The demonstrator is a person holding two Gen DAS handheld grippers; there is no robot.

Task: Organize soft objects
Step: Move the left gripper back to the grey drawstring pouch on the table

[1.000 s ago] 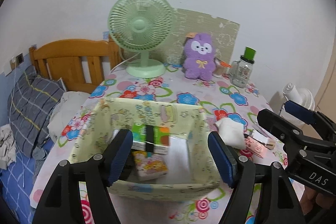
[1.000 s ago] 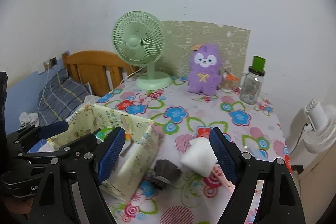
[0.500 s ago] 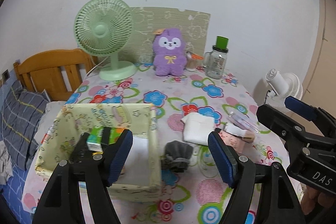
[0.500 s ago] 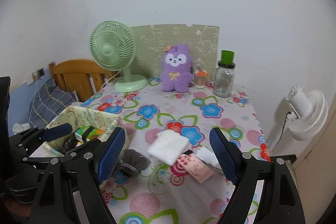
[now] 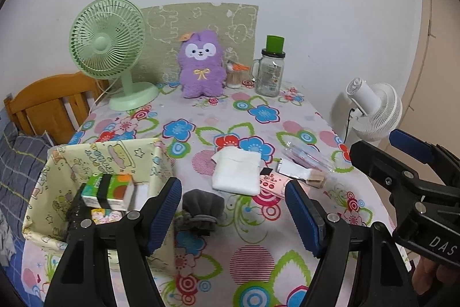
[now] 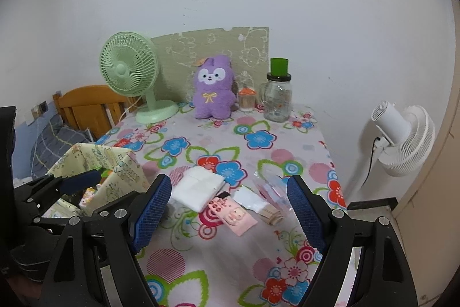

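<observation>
Both grippers, left (image 5: 234,209) and right (image 6: 230,209), gape wide, holding nothing. From left: one fabric bin (image 5: 57,163), one grey sock bundle (image 5: 201,209), one folded white cloth (image 5: 235,171), one pink packet (image 6: 233,213). Behind, one purple plush (image 5: 201,65).

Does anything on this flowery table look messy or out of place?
Yes: a grey fabric bundle, a folded white cloth and a pink packet lie loose beside the yellow fabric bin instead of inside it.

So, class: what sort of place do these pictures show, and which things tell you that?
Probably a bedroom at home: a wooden bed frame with a plaid pillow stands beside a table with a floral cloth.
</observation>
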